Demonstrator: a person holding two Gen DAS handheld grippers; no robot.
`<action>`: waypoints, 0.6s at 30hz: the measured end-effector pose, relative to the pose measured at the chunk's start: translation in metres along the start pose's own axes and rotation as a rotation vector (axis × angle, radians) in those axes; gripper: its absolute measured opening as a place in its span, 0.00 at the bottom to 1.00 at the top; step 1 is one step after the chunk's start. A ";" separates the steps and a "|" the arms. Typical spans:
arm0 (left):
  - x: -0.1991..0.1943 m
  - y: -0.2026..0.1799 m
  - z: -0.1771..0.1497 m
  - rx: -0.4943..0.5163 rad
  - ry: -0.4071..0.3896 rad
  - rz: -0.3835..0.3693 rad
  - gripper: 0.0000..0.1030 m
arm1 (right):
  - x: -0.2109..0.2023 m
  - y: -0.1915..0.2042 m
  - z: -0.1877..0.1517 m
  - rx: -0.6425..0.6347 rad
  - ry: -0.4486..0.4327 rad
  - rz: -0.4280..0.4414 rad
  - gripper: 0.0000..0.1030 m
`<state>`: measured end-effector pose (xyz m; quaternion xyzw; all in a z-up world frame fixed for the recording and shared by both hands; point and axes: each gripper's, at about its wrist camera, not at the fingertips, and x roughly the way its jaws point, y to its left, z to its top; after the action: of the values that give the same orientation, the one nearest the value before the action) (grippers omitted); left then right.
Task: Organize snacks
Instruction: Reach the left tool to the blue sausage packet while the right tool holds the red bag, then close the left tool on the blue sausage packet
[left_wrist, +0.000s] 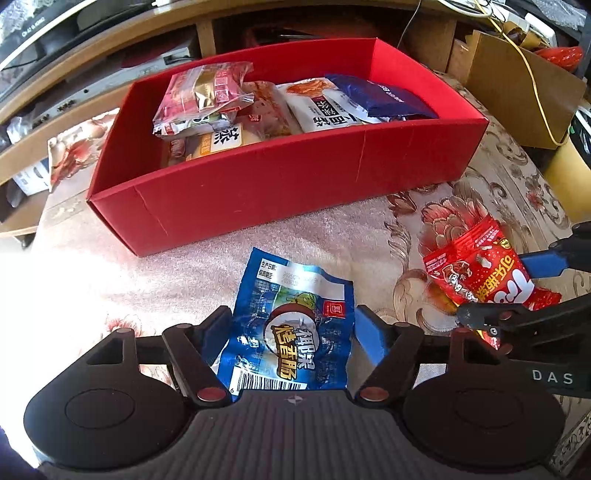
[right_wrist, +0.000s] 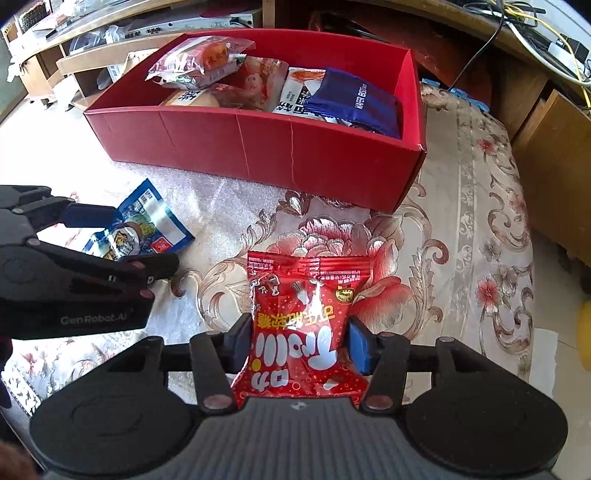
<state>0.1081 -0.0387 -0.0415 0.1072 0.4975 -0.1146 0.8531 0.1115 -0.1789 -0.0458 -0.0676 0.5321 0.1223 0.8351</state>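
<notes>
A blue sausage packet (left_wrist: 295, 295) lies flat on the flowered cloth, between the fingers of my left gripper (left_wrist: 291, 328). The pads stand at its two side edges and the packet is not squeezed. A red candy packet (right_wrist: 299, 306) is pinched at its sides by my right gripper (right_wrist: 299, 339), which is shut on it; the packet still rests on the cloth. From the left wrist view the right gripper (left_wrist: 506, 288) and the red packet (left_wrist: 476, 266) show at the right. Behind both stands an open red box (left_wrist: 258, 199) holding several snack packets.
The red box (right_wrist: 258, 136) sits on a flowered table cloth (right_wrist: 461, 221). Wooden shelves with electronics and cables run behind it. A cardboard box (left_wrist: 517, 96) stands at the back right. The left gripper (right_wrist: 144, 240) and blue packet (right_wrist: 147, 225) lie to the right gripper's left.
</notes>
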 end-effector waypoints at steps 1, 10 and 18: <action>-0.001 -0.001 0.000 0.005 0.002 0.002 0.75 | -0.001 0.000 0.000 0.001 -0.004 -0.001 0.47; -0.005 -0.007 -0.007 0.029 0.006 0.008 0.74 | -0.011 0.004 -0.001 -0.001 -0.032 -0.009 0.47; -0.015 -0.011 -0.006 0.041 -0.022 0.007 0.75 | -0.020 0.006 -0.004 0.006 -0.052 -0.005 0.47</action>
<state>0.0922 -0.0462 -0.0321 0.1252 0.4854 -0.1228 0.8565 0.0981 -0.1768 -0.0291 -0.0630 0.5105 0.1202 0.8491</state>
